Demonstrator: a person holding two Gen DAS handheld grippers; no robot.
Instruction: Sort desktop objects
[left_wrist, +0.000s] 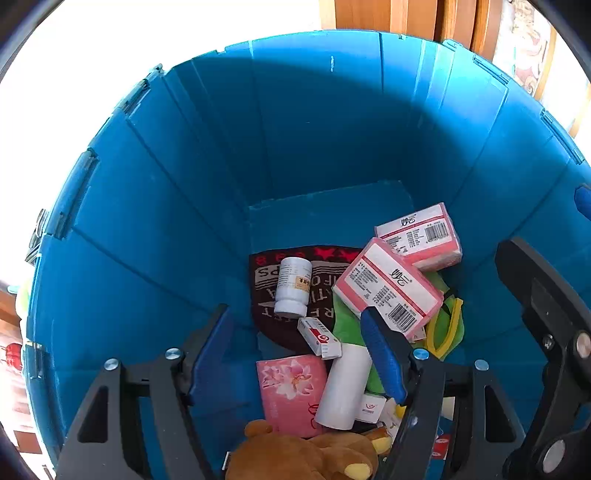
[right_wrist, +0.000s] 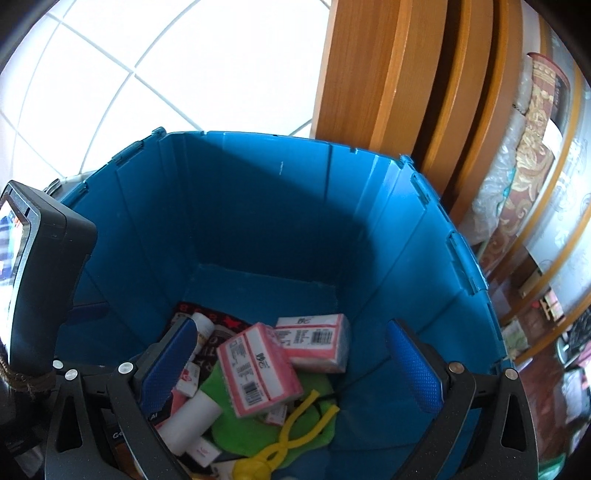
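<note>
Tissue packs (left_wrist: 402, 273), bottle (left_wrist: 291, 286), roll (left_wrist: 345, 387), plush bear (left_wrist: 306, 458) lie in bin (left_wrist: 166, 221); bottle left of packs.

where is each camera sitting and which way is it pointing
Left wrist: rides the left tool, aimed steeply down into the blue bin; its own open blue-padded fingers show, plus part of the right tool at the right edge.
Right wrist: rides the right tool, angled down over the bin's rim toward tiled floor and a wooden door frame; its open fingers show, and the left tool's body at the left edge.
Shared: the bin, two pink tissue packs, white bottle, white roll.
</note>
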